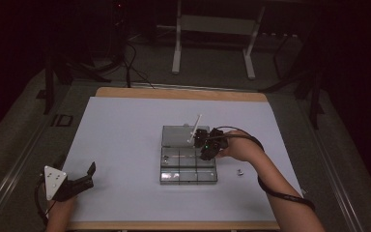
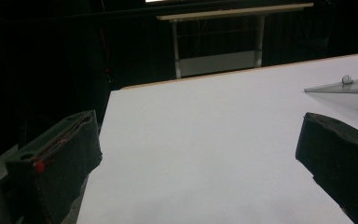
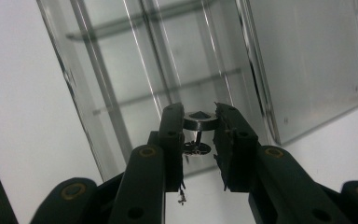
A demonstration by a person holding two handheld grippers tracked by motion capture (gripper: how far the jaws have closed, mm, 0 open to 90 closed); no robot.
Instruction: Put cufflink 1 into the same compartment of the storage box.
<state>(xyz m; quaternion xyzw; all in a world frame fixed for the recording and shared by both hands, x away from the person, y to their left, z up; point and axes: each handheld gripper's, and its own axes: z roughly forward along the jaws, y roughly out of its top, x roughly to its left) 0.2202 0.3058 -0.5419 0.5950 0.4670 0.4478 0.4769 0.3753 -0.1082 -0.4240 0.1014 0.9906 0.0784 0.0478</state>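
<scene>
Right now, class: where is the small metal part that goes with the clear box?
The small metal part sits clamped in the right gripper, above the clear compartment box at table centre.

My left gripper (image 1: pixel 84 180) is black, topped by a grey three-cornered plate (image 1: pixel 54 182) dotted with small marks; its blocky jaws carry dark padding, with a red dot on the one at 8 o'clock. My right gripper (image 3: pixel 199 122) is black too, its jointed fingers (image 3: pixel 172 140) pinned with brass-coloured rivets. A black cable (image 1: pixel 280 193) loops round my bare right forearm.
</scene>
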